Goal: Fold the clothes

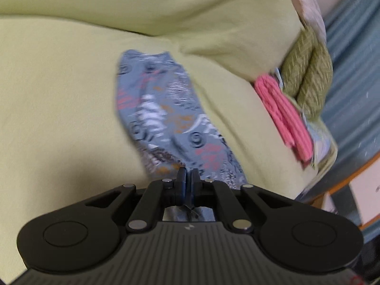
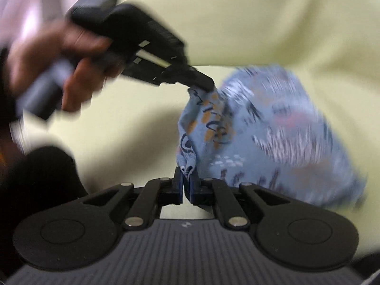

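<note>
While both grippers pinch its near edge, the cloth [image 2: 273, 128] lifts off the sheet [image 2: 261, 23].

On the yellow-green sheet, the blue printed cloth trails away from the left gripper [image 1: 189, 175], whose jaws are pressed together on a fold of it; a pink stack [image 1: 282, 116] and an olive roll [image 1: 306, 83] sit at the sheet's right edge, well apart from the cloth. Seen from the right wrist, the right gripper [image 2: 186, 178] nips a bunched corner between nearly shut jaws, and the left gripper, held in a hand [image 2: 59, 64], grips another corner further up the sheet. To fold well, the two corners should likely be drawn apart until the edge runs taut, kept level, then carried over the cloth together. A thin bite on the bunched corner could slip.
</note>
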